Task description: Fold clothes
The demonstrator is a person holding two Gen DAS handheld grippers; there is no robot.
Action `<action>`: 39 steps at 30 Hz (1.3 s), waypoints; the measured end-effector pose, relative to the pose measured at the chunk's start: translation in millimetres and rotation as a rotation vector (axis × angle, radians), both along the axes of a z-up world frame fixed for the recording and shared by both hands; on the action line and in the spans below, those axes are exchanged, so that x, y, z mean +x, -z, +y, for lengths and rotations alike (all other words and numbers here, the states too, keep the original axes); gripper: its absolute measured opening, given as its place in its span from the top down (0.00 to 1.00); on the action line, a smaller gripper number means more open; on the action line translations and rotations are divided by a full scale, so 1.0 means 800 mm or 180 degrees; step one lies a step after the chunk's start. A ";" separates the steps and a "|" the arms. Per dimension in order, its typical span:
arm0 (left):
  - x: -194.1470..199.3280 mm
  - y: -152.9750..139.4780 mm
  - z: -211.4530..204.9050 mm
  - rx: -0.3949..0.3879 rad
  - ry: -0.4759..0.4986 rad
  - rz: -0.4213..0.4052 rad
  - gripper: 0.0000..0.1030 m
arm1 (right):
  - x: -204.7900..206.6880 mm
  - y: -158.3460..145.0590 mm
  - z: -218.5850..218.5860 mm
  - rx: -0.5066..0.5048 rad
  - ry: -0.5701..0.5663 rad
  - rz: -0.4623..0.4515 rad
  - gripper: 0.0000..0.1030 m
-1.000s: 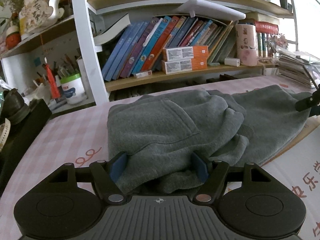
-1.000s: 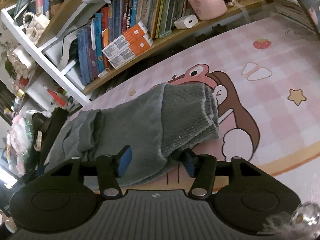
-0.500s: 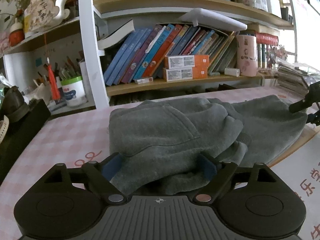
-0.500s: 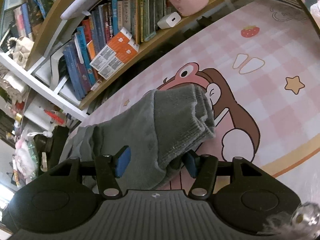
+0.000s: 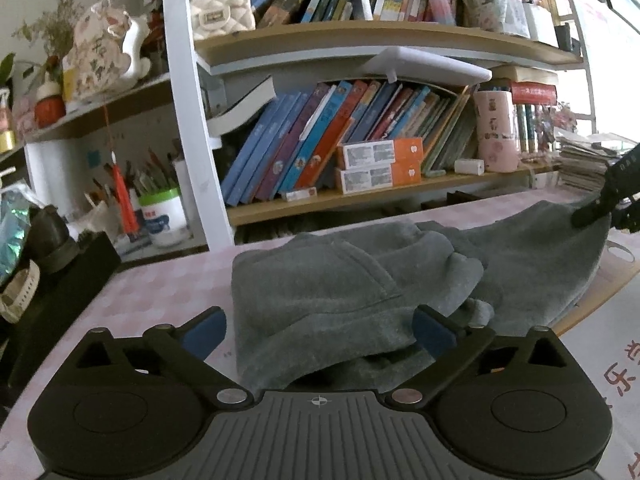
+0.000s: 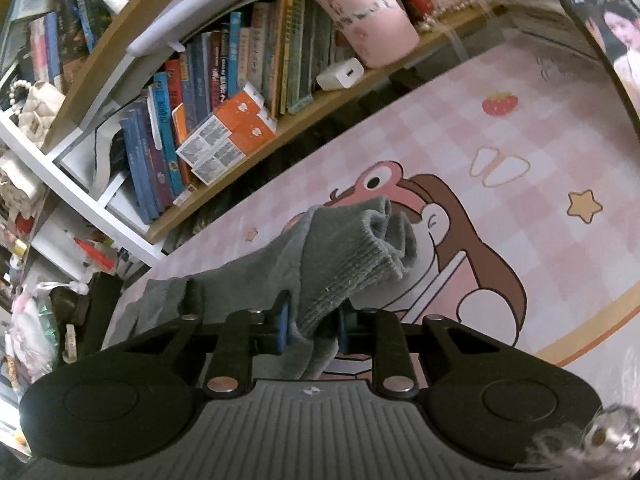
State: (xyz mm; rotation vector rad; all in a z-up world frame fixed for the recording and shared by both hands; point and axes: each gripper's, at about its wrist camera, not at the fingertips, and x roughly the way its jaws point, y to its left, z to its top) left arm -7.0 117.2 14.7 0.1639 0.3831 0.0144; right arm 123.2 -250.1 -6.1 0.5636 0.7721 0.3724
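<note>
A grey fleece garment (image 5: 340,288) lies bunched on the pink checked table mat (image 5: 168,288). My left gripper (image 5: 319,334) sits at its near edge with the jaws opening wide. The cloth lies between the blue pads (image 5: 204,332), which do not press it. In the right wrist view, my right gripper (image 6: 313,328) is closing on the garment's ribbed cuff (image 6: 360,248). Its pads pinch the cloth, and the cuff stands raised off the mat. The right gripper (image 5: 600,204) also shows at the garment's far right end in the left wrist view.
Behind the table, a bookshelf (image 5: 360,196) holds leaning books, orange boxes (image 5: 380,164) and a pink cylinder (image 5: 496,136). A black box (image 5: 60,280) stands at the left, a pen pot (image 5: 164,216) behind it. Stacked magazines (image 5: 584,164) lie at the right. The mat's cartoon print (image 6: 460,240) lies beyond the cuff.
The left jaws have spread wider, off the garment's near edge. The right jaws have closed from half open onto the ribbed cuff, bunching and raising it.
</note>
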 end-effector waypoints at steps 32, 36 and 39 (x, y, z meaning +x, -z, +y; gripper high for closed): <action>-0.055 -0.019 0.135 -0.1743 -0.0946 -0.0925 0.01 | -0.080 -0.048 0.332 -0.1171 -0.2426 -0.1460 0.60; -0.050 -0.017 0.123 -0.1639 -0.0773 -0.0859 0.02 | -0.071 -0.052 0.298 -0.0564 -0.2513 -0.1251 0.55; -0.044 -0.015 0.115 -0.1577 -0.0648 -0.0788 0.05 | -0.073 -0.062 0.265 -0.0457 -0.2486 -0.1319 0.55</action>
